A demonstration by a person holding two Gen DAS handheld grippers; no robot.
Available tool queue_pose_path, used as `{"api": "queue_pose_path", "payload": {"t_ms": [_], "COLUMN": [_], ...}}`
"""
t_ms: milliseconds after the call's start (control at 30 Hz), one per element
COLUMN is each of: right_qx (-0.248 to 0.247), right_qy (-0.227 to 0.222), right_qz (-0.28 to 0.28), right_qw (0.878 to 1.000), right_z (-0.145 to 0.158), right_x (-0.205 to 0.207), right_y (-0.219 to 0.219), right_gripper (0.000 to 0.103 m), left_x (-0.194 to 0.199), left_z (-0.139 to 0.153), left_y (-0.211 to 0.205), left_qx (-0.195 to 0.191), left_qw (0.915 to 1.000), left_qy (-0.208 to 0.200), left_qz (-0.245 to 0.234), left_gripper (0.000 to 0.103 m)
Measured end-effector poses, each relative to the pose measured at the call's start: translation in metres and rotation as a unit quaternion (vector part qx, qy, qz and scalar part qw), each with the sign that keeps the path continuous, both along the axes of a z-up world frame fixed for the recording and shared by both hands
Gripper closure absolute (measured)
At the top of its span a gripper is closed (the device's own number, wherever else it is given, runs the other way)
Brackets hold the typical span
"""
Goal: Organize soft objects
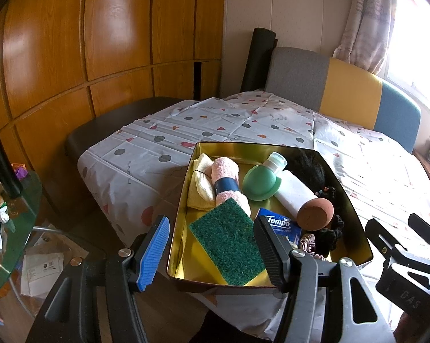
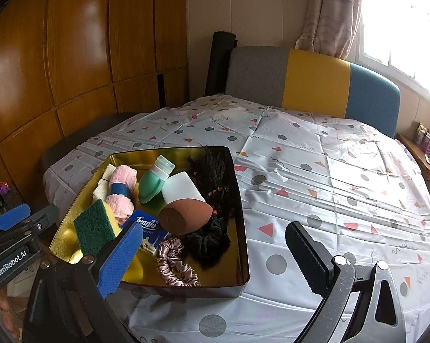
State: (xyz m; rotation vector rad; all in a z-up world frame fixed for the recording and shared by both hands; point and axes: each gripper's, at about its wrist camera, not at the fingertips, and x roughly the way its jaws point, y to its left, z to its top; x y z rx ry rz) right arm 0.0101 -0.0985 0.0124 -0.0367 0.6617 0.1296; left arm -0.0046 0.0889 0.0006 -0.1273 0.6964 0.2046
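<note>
We note the left gripper nearest the lens, its fingers set wide apart with nothing pressed between them. Through the gap we see the green scouring sponge lying at the near end of the gold tin — framed by the fingers but below and beyond them, not touched. The right gripper likewise stands spread and empty; its blue finger overlaps the tin's near edge in the right wrist view, its black finger hangs over the bare bedspread to the right of the tin, so the tin lies mostly left of that gap.

Inside the tin, going away from us: the sponge, then a blue Tempo tissue pack beside it, a pink satin scrunchie and a black scrunchie at the near right. Further in — a brown egg-shaped sponge against a white block, a green squeeze bottle, a rolled pink towel with a blue band on a pale yellow cloth, and a black hairy tuft at the far right corner.

The tin sits on the bed's near corner. Beyond it we record the grey, yellow and blue headboard, wooden wardrobe panels to the left, and a curtain by the bright window.
</note>
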Motion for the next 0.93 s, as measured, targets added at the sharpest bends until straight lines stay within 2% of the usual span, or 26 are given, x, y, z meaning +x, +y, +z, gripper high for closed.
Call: {"api": "queue_pose_path", "payload": {"t_ms": [233, 400, 433, 500, 567, 633, 767, 933], "right_qx": [0.0, 0.0, 0.0, -0.002, -0.001, -0.002, 0.0, 0.001], "right_qy": [-0.001, 0.0, 0.0, 0.0, -0.001, 0.001, 0.003, 0.002], "right_qz": [0.0, 0.0, 0.001, 0.001, 0.002, 0.002, 0.001, 0.0], "right_qw": [1.0, 1.0, 1.0, 1.0, 1.0, 1.0, 1.0, 1.0], "right_z": [0.0, -0.001, -0.001, 0.0, 0.0, 0.0, -0.001, -0.002], "right_x": [0.0, 0.0, 0.0, -0.001, -0.001, -0.001, 0.0, 0.0], "right_y": [0.0, 0.0, 0.001, 0.001, 0.002, 0.002, 0.001, -0.002], "right_gripper": [0.002, 0.002, 0.002, 0.002, 0.002, 0.002, 0.002, 0.002], "left_x": [-0.001, -0.001, -0.001, 0.0, 0.0, 0.0, -0.004, -0.003], "left_z": [0.001, 0.001, 0.002, 0.0, -0.003, -0.005, 0.001, 0.007], "left_y": [0.0, 0.002, 0.002, 0.002, 0.003, 0.002, 0.003, 0.0], "left_qx": [0.003, -0.01, -0.009, -0.016, -0.027, -0.02, -0.014, -0.002], "left_qw": [1.0, 0.9999, 0.9999, 0.9998, 0.9996, 0.9998, 0.9995, 0.9993], "left_qy": [-0.002, -0.004, -0.004, -0.001, 0.001, -0.002, -0.028, -0.035], "left_qz": [0.005, 0.003, 0.008, 0.009, 0.0, -0.004, -0.007, -0.014], "left_gripper": [0.041, 0.041, 0.04, 0.032, 0.032, 0.032, 0.045, 0.048]}}
